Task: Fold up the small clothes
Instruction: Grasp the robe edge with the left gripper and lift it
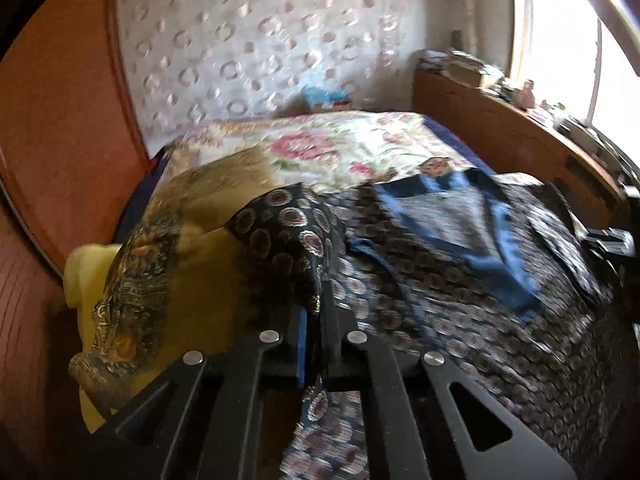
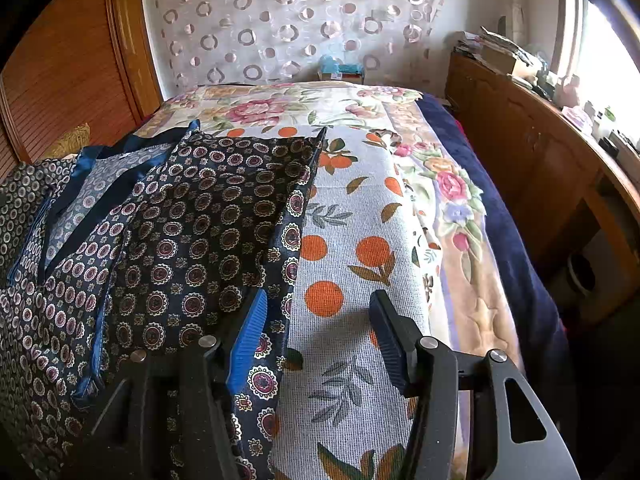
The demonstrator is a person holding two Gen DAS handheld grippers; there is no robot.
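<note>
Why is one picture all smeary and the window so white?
Left wrist view: motion blur smears the patterned garment and wall. Right wrist view: sharp, the garment's medallions crisp. Both views: daylight washes out the window, and the fisheye lens bends the edges.

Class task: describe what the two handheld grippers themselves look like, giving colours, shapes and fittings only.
Both the left gripper and the right gripper have black linkage arms joined by round silver pivot pins, ribbed blue pads on the fingers, and a teardrop-shaped cut-out in the outer right arm. No cables or sleeves show.
</note>
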